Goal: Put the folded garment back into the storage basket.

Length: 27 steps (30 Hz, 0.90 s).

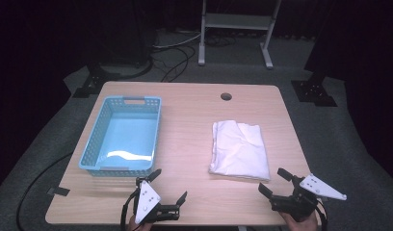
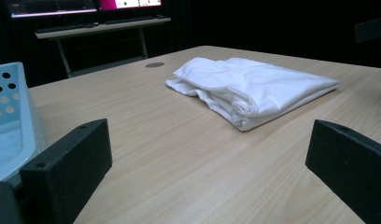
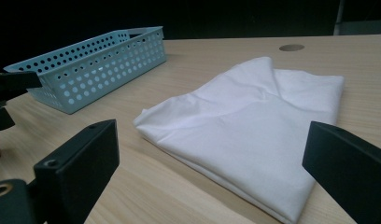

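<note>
A folded white cloth (image 1: 239, 149) lies flat on the right half of the wooden table (image 1: 194, 120). An empty light blue perforated basket (image 1: 122, 137) stands on the left half. My left gripper (image 1: 168, 185) is open near the front edge, just in front of the basket's near right corner. Its own view shows the cloth (image 2: 251, 88) ahead, past wide-apart jaws, and the basket wall (image 2: 13, 121) at the left. My right gripper (image 1: 274, 182) is open just in front of the cloth's near right corner. In the right gripper view the cloth (image 3: 244, 135) lies close before the jaws, with the basket (image 3: 93, 65) beyond.
A round cable hole (image 1: 226, 96) sits near the table's far edge. Bare wood runs between basket and cloth. Beyond the table are a metal stand (image 1: 235, 29) and cables on the floor. The other gripper's jaw (image 3: 11, 88) shows at the left of the right gripper view.
</note>
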Motion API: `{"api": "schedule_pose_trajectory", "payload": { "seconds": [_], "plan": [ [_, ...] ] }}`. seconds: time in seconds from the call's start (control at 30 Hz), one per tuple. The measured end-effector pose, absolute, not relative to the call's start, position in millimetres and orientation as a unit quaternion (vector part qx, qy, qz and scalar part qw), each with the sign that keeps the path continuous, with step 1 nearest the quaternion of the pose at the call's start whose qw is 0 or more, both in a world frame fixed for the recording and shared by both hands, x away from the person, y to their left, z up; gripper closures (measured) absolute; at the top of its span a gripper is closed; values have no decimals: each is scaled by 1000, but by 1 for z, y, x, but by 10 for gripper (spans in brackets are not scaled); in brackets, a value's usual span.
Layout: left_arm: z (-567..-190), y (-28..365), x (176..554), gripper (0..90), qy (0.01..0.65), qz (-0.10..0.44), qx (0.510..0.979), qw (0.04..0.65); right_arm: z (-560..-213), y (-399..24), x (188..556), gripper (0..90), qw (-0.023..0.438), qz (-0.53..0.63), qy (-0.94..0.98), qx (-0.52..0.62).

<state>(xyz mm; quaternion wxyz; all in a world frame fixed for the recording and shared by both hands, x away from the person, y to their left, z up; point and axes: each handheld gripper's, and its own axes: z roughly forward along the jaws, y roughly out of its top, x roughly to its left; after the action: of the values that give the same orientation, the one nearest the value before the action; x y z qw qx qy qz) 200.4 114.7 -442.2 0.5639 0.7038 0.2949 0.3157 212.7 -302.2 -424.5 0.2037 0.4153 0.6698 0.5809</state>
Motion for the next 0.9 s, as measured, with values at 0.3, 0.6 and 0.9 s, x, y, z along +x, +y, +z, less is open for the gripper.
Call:
{"api": "schedule_pose_trajectory", "payload": {
  "seconds": [0.3, 0.6, 0.9],
  "plan": [
    [-442, 115, 201, 0, 294, 314, 706, 562, -427, -296, 222, 38, 201, 571, 670, 431],
    [-442, 114, 201, 0, 294, 315, 707, 560, -423, -291, 228, 38, 189, 573, 680, 417],
    [-442, 114, 200, 0, 292, 317, 707, 560, -418, -285, 239, 38, 179, 576, 682, 414]
  ]
}}
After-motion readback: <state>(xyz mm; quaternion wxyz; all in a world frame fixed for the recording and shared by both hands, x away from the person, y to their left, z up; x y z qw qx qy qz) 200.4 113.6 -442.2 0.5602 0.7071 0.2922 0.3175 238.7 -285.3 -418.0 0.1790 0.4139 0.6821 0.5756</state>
